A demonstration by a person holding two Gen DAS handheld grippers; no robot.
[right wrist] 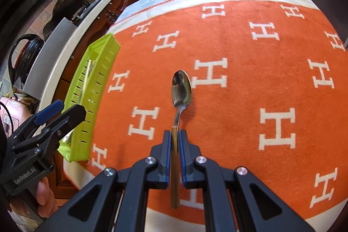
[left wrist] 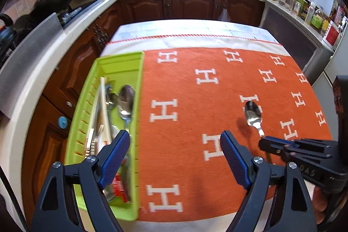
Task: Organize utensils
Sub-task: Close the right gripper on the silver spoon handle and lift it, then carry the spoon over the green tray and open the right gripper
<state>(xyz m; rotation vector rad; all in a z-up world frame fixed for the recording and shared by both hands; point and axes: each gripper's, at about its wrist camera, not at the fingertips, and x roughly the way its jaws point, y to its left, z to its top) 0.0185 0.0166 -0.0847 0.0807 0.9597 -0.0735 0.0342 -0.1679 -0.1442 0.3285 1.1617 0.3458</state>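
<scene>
orange cloth (right wrist: 239, 79) with white h letters covers one table in a kitchen. one green tray (left wrist: 139, 79) sits at its left edge, with one spoon (left wrist: 126, 101) plus other cutlery too jumbled to count. the right gripper (right wrist: 175, 136) is clamped on the gold handle of a second spoon (right wrist: 181, 88), bowl forward above the cloth. the left gripper (left wrist: 171, 145) is spread wide, holding nothing, near the tray.

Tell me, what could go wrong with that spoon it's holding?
1. The right gripper pinches only the spoon by its thin handle, with the bowl sticking far out front, so the spoon might twist or slip.
2. The green utensil tray is narrow and already holds a spoon and other cutlery, so a drop could land on the orange cloth instead, or knock them.
</scene>
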